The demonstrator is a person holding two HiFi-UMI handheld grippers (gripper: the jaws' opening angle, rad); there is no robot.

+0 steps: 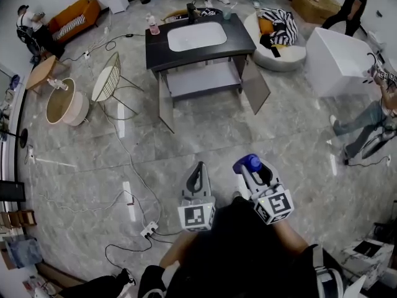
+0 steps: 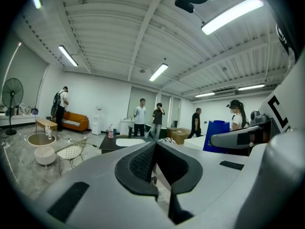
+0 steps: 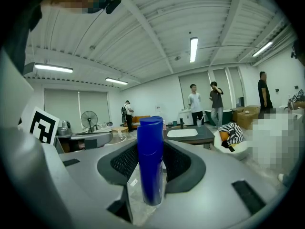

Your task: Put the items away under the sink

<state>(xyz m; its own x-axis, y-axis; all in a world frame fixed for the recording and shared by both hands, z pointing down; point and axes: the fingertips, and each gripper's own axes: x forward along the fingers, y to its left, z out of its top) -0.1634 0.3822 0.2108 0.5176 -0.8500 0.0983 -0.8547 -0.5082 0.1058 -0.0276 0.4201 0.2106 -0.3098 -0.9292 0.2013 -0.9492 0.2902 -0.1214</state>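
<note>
Floor (image 1: 260, 135): glossy grey marbled tile, spread below and ahead of both grippers. Sink cabinet (image 1: 239, 39): boxy unit with a matt black tabletop, a white rounded-rectangle basin (image 1: 196, 36) and both doors swung open; a pale flat shelf (image 1: 201, 79) sits beneath. It stands well ahead of the fingers, across open floor. Left gripper (image 1: 199, 166): smooth grey plastic shell, held close to level with a slight downward tilt and aimed toward the cabinet, its black-and-white marker cube at the rear. Its fingers (image 2: 138, 163) have dark ribbed pads that meet at the tips, with nothing between them. Right gripper (image 1: 251, 167): same make, just beside the left one, at the same near-level tilt and heading. Its fingers (image 3: 125, 162) are spread moderately and clamped on the blue bottle (image 3: 151, 166). This is a glossy, deep blue plastic cylinder with a rounded cap, standing upright between the pads, its top rising above the finger tips. Pink bottle (image 1: 152, 25): small and translucent, upright on the tabletop's far corner, well ahead of the left fingers.
</note>
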